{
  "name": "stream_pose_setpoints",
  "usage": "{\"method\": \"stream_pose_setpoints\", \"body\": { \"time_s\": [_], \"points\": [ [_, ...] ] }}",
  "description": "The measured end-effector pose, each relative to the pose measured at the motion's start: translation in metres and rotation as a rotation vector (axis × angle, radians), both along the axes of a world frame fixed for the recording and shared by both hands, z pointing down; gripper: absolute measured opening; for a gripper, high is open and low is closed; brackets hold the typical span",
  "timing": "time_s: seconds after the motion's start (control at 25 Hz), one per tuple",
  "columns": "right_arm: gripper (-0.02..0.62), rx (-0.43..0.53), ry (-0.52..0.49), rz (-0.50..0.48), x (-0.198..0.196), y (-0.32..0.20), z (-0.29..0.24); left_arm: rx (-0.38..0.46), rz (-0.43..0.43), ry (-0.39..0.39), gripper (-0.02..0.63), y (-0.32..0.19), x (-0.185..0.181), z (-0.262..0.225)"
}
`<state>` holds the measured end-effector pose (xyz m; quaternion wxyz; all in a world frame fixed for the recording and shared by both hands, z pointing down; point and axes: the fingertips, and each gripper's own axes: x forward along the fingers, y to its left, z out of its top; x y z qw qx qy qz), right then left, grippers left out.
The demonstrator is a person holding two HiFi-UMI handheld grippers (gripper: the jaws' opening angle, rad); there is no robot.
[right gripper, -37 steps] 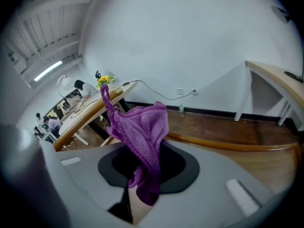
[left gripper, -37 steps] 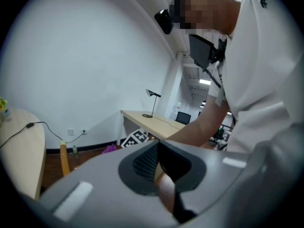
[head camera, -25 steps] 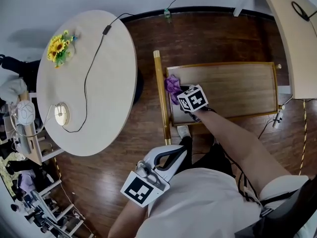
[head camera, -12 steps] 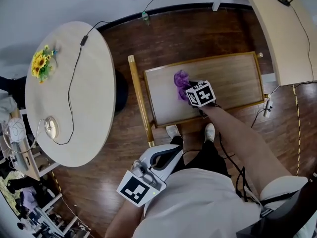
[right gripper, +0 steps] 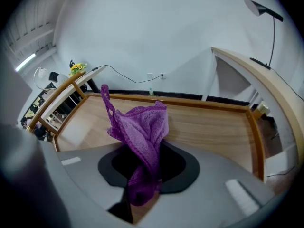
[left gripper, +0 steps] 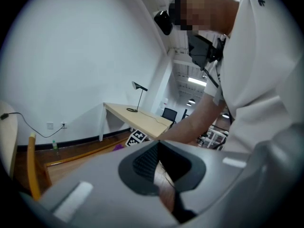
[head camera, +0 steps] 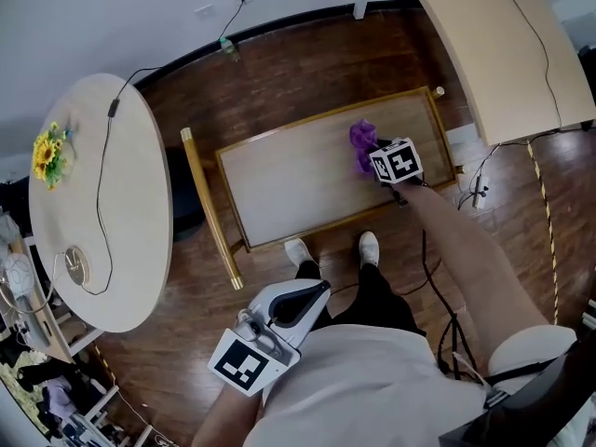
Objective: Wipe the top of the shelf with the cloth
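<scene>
Two jaws of my right gripper (right gripper: 142,175) were clamped on the purple cloth (right gripper: 140,127), which bunched up over the right end of the shelf top (head camera: 289,180). To wipe well, I judged I should press the cloth flat and sweep overlapping passes up to the raised rim (head camera: 326,127). My right arm (head camera: 456,250) reached forward, nearly straight. My left gripper (left gripper: 159,165), jaws together and empty, hung by my waist.

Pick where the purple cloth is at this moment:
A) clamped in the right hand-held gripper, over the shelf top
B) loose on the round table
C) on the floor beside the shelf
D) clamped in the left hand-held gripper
A: in the right gripper view the cloth is pinched between the jaws of the right hand-held gripper, above the shelf top.
</scene>
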<state>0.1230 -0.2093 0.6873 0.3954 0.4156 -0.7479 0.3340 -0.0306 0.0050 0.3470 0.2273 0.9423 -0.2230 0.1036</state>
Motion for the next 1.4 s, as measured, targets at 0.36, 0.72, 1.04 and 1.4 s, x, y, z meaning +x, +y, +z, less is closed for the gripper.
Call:
{"method": "stream_pose_setpoints", "body": {
  "time_s": [0.36, 0.72, 1.04, 1.4],
  "points": [
    [0.103, -0.027, 0.154, 0.132, 0.165, -0.023, 0.002, 0.0, 0.021, -0.02, 0.019, 0.0, 0.047, -0.002],
    [0.103, -0.013, 0.19, 0.202, 0.212, -0.035, -0.009, 0.004, 0.015, -0.047, 0.02, 0.002, 0.065, -0.001],
    [0.103, 0.029, -0.103, -0.024, 0.014, 0.017, -0.049, 0.065, -0.046, -0.017, 0.02, -0.002, 0.027, -0.014],
    [0.103, -0.081, -0.334, -0.314, -0.273, 0.104, -0.048, 0.071, -0.08, -0.064, 0.02, 0.006, -0.037, -0.014]
  ]
}}
